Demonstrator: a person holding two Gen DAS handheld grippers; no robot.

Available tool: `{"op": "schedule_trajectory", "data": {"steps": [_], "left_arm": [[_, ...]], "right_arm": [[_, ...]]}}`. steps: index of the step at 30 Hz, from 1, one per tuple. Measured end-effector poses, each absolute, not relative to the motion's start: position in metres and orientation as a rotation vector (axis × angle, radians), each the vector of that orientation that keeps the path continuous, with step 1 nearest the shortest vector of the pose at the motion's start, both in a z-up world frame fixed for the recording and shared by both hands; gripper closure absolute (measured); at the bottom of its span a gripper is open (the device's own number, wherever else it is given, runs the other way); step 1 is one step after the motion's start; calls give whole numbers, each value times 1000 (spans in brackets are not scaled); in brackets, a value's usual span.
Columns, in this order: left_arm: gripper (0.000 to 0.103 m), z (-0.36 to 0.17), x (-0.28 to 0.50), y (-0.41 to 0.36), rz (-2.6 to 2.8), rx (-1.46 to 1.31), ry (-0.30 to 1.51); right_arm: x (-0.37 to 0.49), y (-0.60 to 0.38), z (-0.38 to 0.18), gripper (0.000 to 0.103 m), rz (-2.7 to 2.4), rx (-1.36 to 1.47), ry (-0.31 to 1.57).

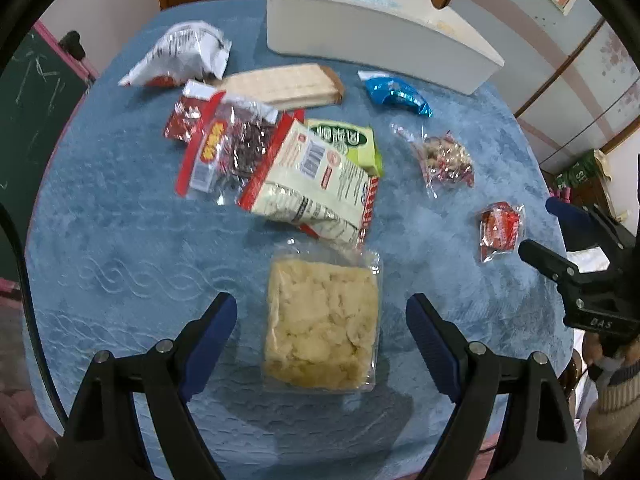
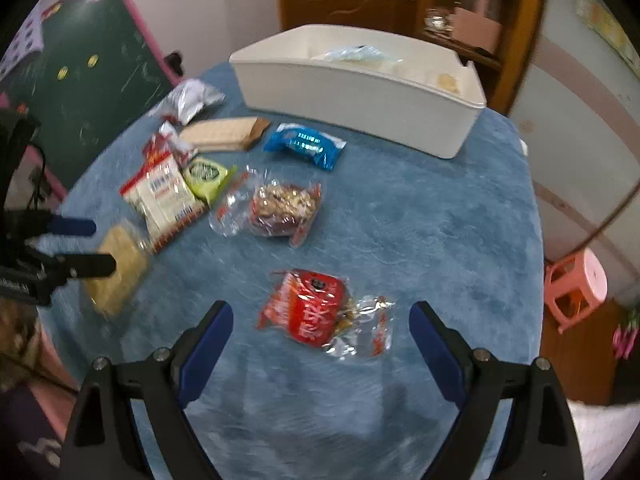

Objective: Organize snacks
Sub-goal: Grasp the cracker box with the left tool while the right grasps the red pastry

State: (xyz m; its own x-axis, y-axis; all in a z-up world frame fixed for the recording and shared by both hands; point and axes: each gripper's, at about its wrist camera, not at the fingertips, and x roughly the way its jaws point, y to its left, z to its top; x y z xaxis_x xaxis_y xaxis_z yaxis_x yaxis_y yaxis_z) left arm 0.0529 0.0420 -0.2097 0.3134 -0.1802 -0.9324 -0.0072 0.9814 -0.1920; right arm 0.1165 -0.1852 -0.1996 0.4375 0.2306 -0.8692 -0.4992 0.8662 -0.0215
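Observation:
Several snack packs lie on a blue tablecloth (image 1: 100,208). My left gripper (image 1: 322,312) is open above a clear pack of pale rice crackers (image 1: 322,320), a finger on each side. My right gripper (image 2: 322,316) is open above a red snack pack (image 2: 310,308), which also shows in the left wrist view (image 1: 500,228). A white storage bin (image 1: 360,28) stands at the far edge, holding a few items; it also shows in the right wrist view (image 2: 360,92). The right gripper (image 1: 548,236) shows at the right of the left wrist view.
Other packs include a blue one (image 1: 396,94), a clear nut bag (image 1: 444,158), a wafer pack (image 1: 280,84), a white-red pack (image 1: 320,184), a green one (image 1: 348,140) and a silver one (image 1: 180,52). A pink stool (image 2: 576,284) stands right of the table.

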Motion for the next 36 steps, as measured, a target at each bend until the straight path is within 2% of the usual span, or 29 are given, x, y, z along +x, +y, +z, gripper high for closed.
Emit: {"op": "schedule_trajectory", "data": {"steps": [9,15,19,24,31,34,36], "left_arm": [[17,-237,59,41,-83,-228,1331],[17,-246,64,31,-67,-193,1339],[10,-251,68,19,-47,-149,1354],[10,-259,74,-5,5,-40,1374],[9,-264,80,-17,34,-44,1365],[13,-263,77,-14,40,-45,1359],[24,-257,72,-6,41,-47,1348]], "right_arm": [[132,-185,-227,12,601,-417,1054],[136,-185,-238,13,654,-397,1079],[134,-181,-240,13,648,-407,1068],[132,-181,-240,13,635,-403,1058],[133,-181,-241,14,620,-371,1078],[129,-184,-240,21,601,-341,1073],[126,-187,-240,25,578,-304,1075]]}}
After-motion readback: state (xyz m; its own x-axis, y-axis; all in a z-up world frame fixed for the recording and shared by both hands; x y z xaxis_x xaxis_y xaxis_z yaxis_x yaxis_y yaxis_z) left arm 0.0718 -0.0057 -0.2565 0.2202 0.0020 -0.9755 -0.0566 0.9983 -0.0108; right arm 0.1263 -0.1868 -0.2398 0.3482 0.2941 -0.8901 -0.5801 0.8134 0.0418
